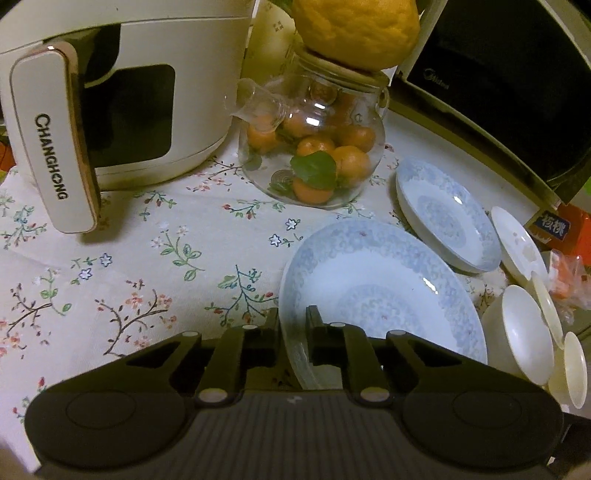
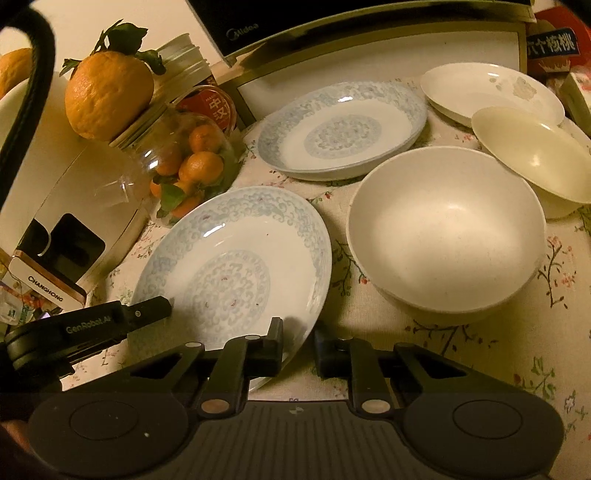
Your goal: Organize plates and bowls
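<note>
At the far left of the bench, on its flowered cloth, stands a white CHANGHONG appliance with a dark window. Just right of it is a glass jar filled with small oranges, a big yellow citrus fruit sitting on its lid. Behind and to the right, a dark Midea oven closes off the back of the bench. The near blue-patterned plate lies in front of the jar, white in the well with pale blue scrollwork around the rim and a round medallion in the middle. The left tool is clamped on its left rim, one finger over the inside and one outside; the right tool grips the near right edge of the same plate in the same way. A second blue-patterned plate of the same design sits behind it, apart. Right of the held plate stands a deep white bowl, close beside its rim. Farther right, a cream dish leans tilted over another piece, and a white plate with marks on it lies behind, near a red box.
</note>
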`<state>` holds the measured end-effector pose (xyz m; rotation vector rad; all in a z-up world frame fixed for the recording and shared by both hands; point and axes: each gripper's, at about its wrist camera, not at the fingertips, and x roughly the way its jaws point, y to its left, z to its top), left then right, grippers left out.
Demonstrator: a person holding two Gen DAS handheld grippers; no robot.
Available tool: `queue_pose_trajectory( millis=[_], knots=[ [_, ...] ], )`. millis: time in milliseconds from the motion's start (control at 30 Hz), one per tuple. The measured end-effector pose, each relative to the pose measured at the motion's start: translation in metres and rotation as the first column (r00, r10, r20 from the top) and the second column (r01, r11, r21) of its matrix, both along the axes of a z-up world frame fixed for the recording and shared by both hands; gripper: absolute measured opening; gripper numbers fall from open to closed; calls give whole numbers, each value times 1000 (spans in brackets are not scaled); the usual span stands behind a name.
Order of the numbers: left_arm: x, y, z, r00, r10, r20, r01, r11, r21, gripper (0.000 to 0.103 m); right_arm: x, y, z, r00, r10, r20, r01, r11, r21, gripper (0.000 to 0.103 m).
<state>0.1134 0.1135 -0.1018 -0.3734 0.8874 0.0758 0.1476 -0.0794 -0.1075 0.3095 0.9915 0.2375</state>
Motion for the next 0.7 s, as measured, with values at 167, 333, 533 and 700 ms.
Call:
queue_pose_trajectory(
  millis=[167, 333, 533, 700],
  knots=[
    [-16, -2, 7, 1000, -12, -14, 13, 1000, 28, 11, -6, -3, 5, 1000, 11, -25, -11, 1000, 11, 16],
    [-48, -1, 13, 1000, -12, -20, 13, 999, 38, 11, -24, -1, 11, 999, 45, -30, -45, 999, 0, 16],
    [-90, 2, 12, 998, 21, -53, -20, 1000, 23, 11, -56, 8, 13, 993, 112, -42, -113, 993, -31, 16],
    [-115, 2, 22, 999, 26, -44, -24, 999, 27, 11, -82, 13, 20, 987, 155, -35, -157, 986, -56, 17]
  ],
)
